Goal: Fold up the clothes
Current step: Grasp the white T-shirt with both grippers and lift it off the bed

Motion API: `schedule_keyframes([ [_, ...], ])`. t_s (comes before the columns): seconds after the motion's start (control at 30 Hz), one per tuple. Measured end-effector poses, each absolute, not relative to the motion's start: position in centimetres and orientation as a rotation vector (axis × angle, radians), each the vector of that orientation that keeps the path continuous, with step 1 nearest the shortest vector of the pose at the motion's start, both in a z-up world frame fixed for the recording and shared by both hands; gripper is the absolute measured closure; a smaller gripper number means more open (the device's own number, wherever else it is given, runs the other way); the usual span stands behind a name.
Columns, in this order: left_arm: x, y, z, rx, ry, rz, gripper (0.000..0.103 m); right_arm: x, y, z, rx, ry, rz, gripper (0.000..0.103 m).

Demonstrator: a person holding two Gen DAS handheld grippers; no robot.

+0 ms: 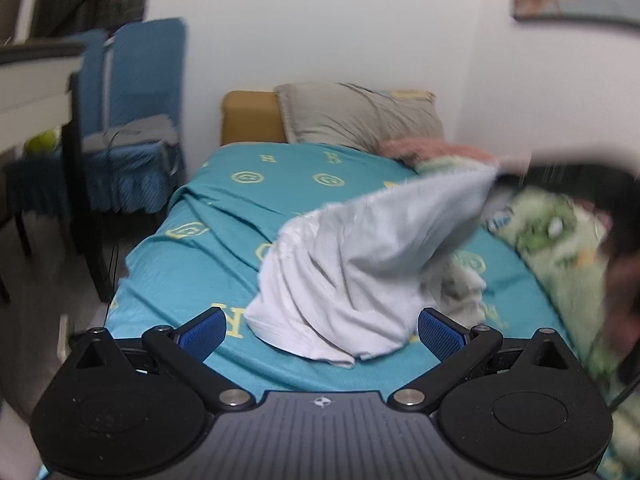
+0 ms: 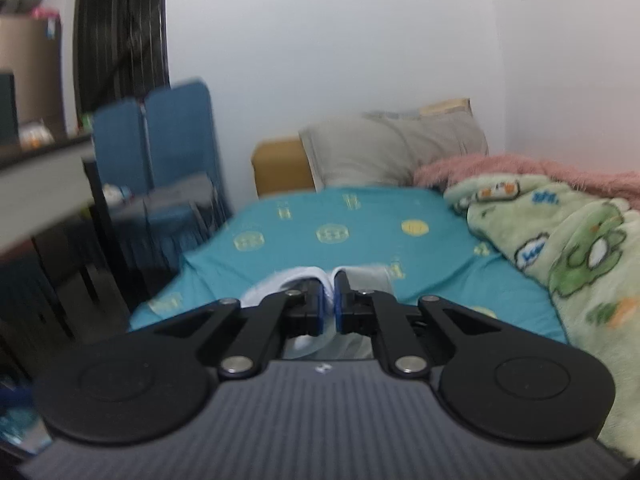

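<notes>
White garment hangs in a crumpled, creased cone, lifted toward two o'clock over the teal bedsheet; right gripper clenched on its edge, left gripper spread wide, released.

Garment on bed, pillow behind.

One white garment, two blankets, one pillow

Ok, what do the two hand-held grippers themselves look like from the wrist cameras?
Both match. The left hand-held gripper and the right hand-held gripper have black linkage arms with silver pivot pins, round black discs either side, a ribbed grey body with a small round emblem, and blue textured pads. No cables show on either.
</notes>
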State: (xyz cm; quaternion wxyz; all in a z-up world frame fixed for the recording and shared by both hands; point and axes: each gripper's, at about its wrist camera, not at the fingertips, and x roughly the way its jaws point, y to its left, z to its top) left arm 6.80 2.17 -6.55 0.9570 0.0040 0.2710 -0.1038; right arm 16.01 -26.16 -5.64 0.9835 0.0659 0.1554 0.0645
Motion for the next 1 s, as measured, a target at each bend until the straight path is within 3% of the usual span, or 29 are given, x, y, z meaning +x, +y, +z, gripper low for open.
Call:
schedule_keyframes([
  [0.3, 6.0, -6.9, -9.6, 0.270, 0.520, -0.388, 0.000, 8.6, -29.8, 0.0, 0.313, 0.126, 0.215, 0.095],
  [0.6, 9.7, -14.3, -16.4, 0.440, 0.503, -0.335, 0.006, 6.3, -32.5, -0.1, 0.402, 0.067, 0.295, 0.095],
  [0.67, 11.1, -14.7, -17.4, 0.417, 0.514, -0.295, 0.019, 6.5, -33.1, -0.5, 0.430, 0.062, 0.317, 0.095],
  [0.73, 13.2, -13.3, -17.3, 0.267, 0.581, -0.249, 0.061, 7.2, -33.9, -1.4, 0.476, 0.065, 0.328, 0.095],
  [0.77, 13.9, -12.1, -16.8, 0.184, 0.594, -0.226, 0.068, 7.8, -34.1, -1.8, 0.473, 0.078, 0.310, 0.095],
  [0.83, 14.8, -9.9, -15.6, 0.051, 0.587, -0.183, 0.098, 8.9, -34.6, -2.7, 0.469, 0.104, 0.274, 0.095],
  [1.0, 13.9, -5.0, -10.0, -0.141, 0.471, -0.141, 0.100, 11.3, -35.7, -4.7, 0.464, 0.222, 0.188, 0.095],
])
